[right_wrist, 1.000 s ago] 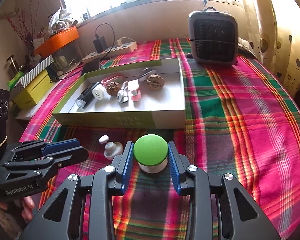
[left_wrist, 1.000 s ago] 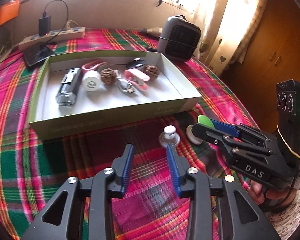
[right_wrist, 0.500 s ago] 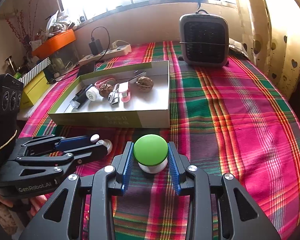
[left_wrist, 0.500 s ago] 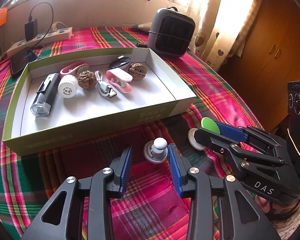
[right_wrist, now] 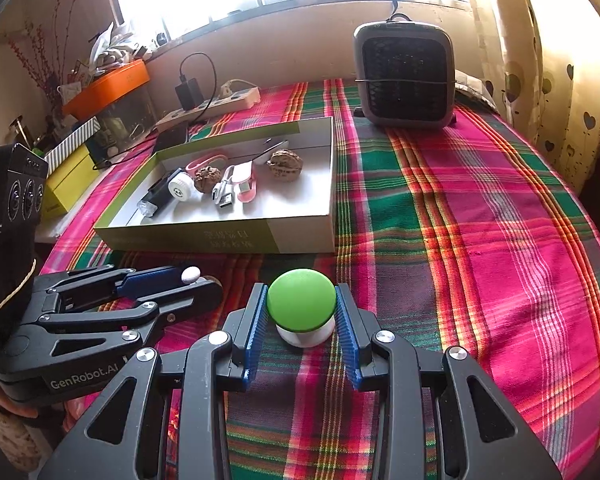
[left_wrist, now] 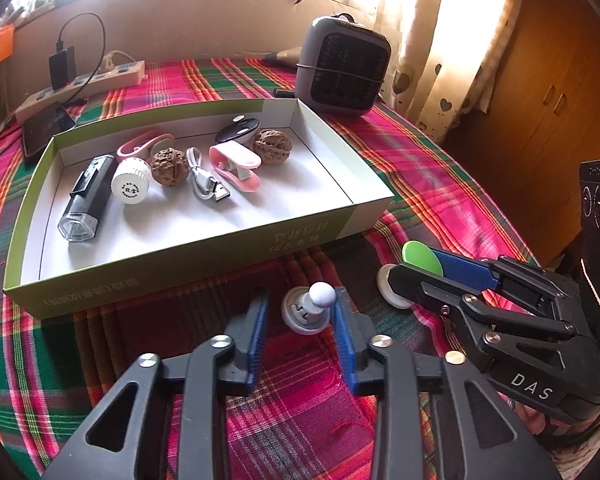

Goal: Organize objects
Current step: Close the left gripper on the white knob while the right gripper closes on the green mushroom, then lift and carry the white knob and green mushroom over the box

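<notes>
Green-topped knob (right_wrist: 301, 305) with a white base sits squeezed between the blue pads (right_wrist: 256, 330) of the right gripper (right_wrist: 302, 330), which clamps it on both sides just in front of the near wall of the open cardboard box (left_wrist: 204, 276), over the plaid cloth (right_wrist: 480, 240). Left of it, also in front of that box wall, a small grey suction hook with a white ball head (left_wrist: 314, 307) stands on the cloth between the fingers of the left gripper (left_wrist: 302, 332); those jaws have just been closing around it, and its right pad lies against the hook while a gap shows on the left side, so the pads do not yet pinch it. From the left wrist view the right gripper (left_wrist: 416, 276) lies just right of the hook, with the knob's green cap (left_wrist: 422, 258) and white base visible at its tip. Inside the box, along its far half, lie a black flashlight (left_wrist: 86, 196), a white bottle cap (left_wrist: 131, 180), two walnuts (left_wrist: 170, 167), a coiled USB cable (left_wrist: 206, 180), a pink clip (left_wrist: 236, 166), a pink ring-shaped piece (left_wrist: 140, 145) and a small black oval object (left_wrist: 237, 130). Behind the box's far right corner stands a grey desk fan (left_wrist: 342, 72); behind its far left corner lie a power strip (left_wrist: 84, 88) with a black charger and a dark phone (left_wrist: 46, 130).
</notes>
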A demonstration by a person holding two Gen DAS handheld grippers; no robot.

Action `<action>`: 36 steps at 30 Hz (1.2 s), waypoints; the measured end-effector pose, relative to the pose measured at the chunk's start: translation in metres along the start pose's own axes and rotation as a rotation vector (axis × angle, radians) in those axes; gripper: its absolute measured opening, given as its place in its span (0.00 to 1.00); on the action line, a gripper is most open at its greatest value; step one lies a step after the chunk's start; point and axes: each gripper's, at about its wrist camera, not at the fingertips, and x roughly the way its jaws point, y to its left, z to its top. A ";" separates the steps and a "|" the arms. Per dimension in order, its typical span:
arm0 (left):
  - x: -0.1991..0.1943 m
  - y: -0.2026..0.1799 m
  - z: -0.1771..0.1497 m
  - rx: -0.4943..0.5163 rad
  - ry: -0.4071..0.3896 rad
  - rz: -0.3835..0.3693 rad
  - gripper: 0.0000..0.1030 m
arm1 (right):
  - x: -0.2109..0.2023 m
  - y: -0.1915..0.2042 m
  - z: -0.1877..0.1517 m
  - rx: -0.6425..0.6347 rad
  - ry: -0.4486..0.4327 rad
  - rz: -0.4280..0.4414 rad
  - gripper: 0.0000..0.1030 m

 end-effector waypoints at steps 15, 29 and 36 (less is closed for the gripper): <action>0.000 -0.004 -0.002 0.036 -0.010 0.035 0.22 | 0.001 0.000 0.000 0.003 0.007 0.004 0.34; -0.001 -0.004 -0.002 0.035 -0.011 0.036 0.22 | 0.005 -0.003 -0.001 0.024 0.026 0.014 0.34; -0.001 -0.003 -0.003 0.033 -0.012 0.037 0.22 | 0.005 -0.001 -0.001 0.021 0.029 0.009 0.34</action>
